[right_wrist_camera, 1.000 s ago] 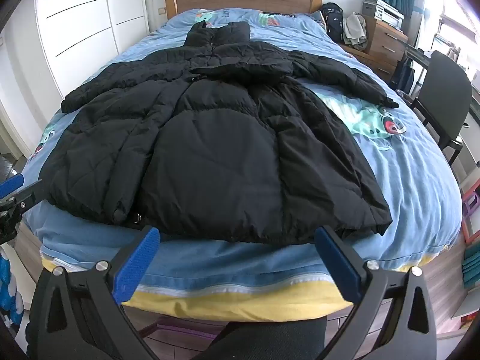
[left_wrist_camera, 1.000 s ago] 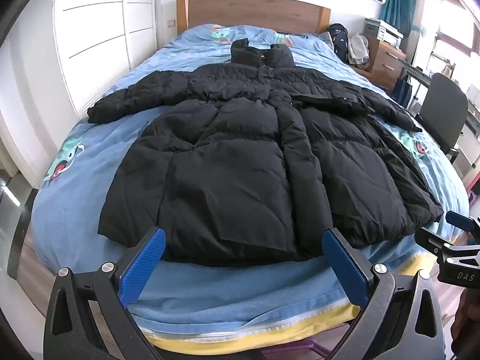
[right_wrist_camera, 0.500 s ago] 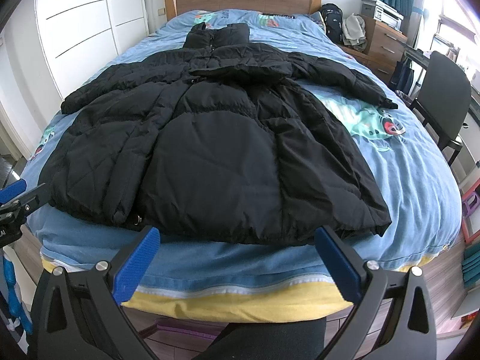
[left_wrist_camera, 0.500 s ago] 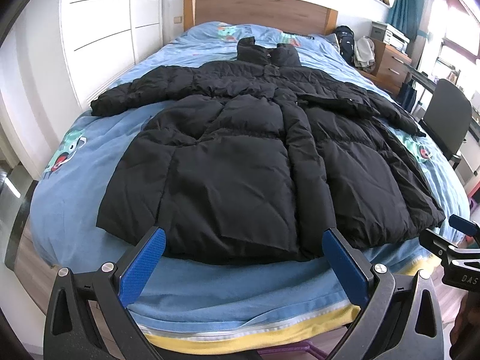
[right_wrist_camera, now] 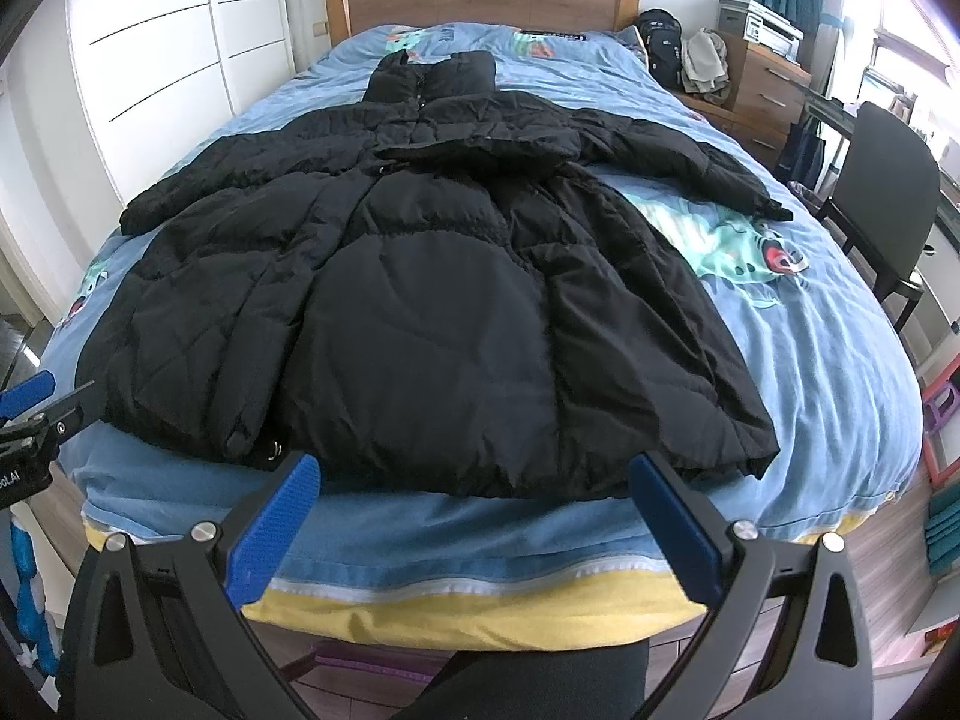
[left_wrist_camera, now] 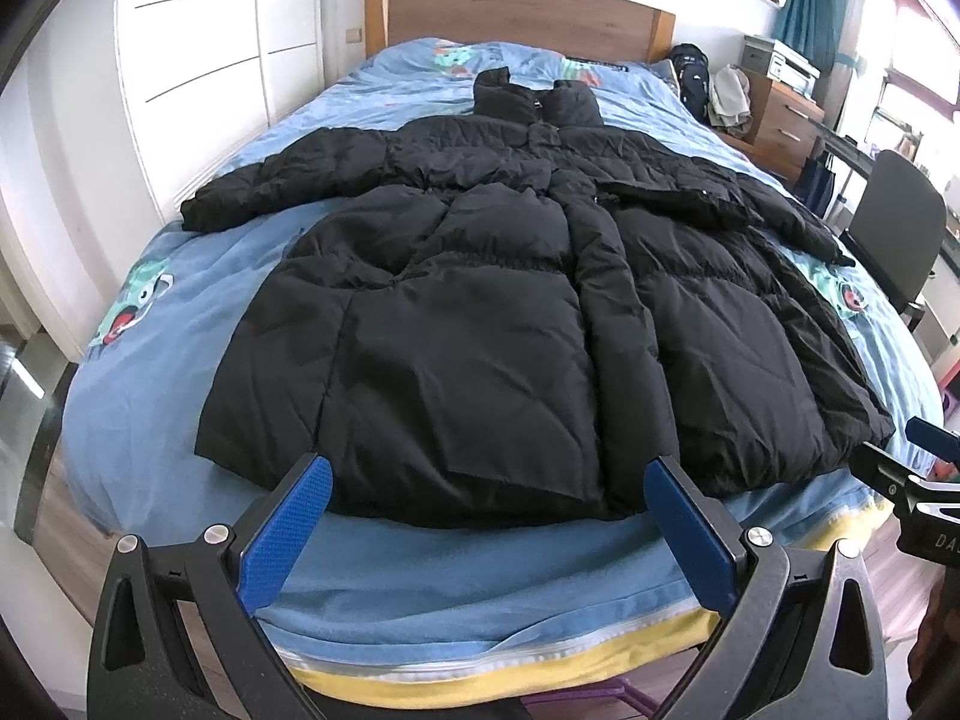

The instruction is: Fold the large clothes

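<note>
A large black puffer coat (left_wrist_camera: 516, 300) lies spread flat, front up, on a bed with a blue cover (left_wrist_camera: 150, 360), sleeves out to both sides, collar toward the headboard. It also shows in the right wrist view (right_wrist_camera: 432, 312). My left gripper (left_wrist_camera: 486, 516) is open and empty, just short of the coat's hem at the foot of the bed. My right gripper (right_wrist_camera: 474, 510) is open and empty, just short of the hem further right. Each gripper shows at the edge of the other's view: the right one (left_wrist_camera: 924, 468) and the left one (right_wrist_camera: 30, 408).
A wooden headboard (left_wrist_camera: 516, 18) stands at the far end. White wardrobe doors (left_wrist_camera: 198, 72) run along the left. A dark chair (right_wrist_camera: 888, 204), a wooden dresser (right_wrist_camera: 762, 90) and a backpack (right_wrist_camera: 660, 42) stand to the right of the bed.
The left gripper has drifted left and slightly nearer the hem. The right gripper has barely moved. The coat lies as before.
</note>
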The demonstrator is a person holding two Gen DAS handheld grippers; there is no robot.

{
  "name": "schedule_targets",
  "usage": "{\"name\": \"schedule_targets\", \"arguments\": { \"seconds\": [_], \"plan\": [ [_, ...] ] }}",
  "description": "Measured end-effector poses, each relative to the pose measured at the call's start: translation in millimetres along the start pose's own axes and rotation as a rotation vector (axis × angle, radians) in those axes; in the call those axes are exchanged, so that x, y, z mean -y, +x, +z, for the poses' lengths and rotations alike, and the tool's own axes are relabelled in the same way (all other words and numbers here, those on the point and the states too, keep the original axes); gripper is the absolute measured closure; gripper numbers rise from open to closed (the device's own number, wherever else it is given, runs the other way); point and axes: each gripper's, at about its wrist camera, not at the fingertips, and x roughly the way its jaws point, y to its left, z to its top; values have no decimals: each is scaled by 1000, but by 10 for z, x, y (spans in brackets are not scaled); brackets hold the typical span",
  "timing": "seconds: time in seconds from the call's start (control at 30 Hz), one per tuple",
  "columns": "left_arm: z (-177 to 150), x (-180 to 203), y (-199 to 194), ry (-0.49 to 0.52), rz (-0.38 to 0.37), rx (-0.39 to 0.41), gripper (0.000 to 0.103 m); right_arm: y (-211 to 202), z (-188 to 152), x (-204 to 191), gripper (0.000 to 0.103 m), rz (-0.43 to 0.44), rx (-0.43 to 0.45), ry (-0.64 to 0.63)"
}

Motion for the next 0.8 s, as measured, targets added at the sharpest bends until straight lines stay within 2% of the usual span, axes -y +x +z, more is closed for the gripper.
{"name": "schedule_targets", "arguments": {
  "seconds": [0.43, 0.63, 0.8],
  "plan": [
    [46, -46, -14, -1, -11, -11, 1, 8, 13, 26, 0, 1, 5, 4],
    [81, -78, -47, -10, 11, -4, 1, -7, 64, 75, 0, 5, 15, 14],
    [96, -85, -35, -19, -2, -27, 1, -31, 90, 88, 0, 8, 27, 16]
  ]
}}
